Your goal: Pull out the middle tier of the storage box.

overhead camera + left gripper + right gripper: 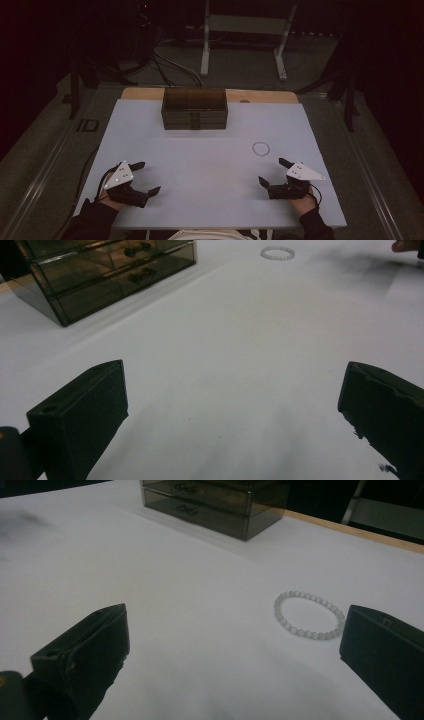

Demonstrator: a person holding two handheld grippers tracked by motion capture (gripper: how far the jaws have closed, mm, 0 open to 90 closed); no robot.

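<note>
High view: fixed cam above the person's side, looking fwd and down over the whole white table (pixel 210 165), far off. Left gripper view: cam low, close to the tabletop, facing across it toward the smoky see-through plastic drawer box (pixel 107 275) at upper left. Right gripper view: same low angle, box at top. Both gripper views and the high view share the box and the ring of pale beads (pixel 309 622).
</note>
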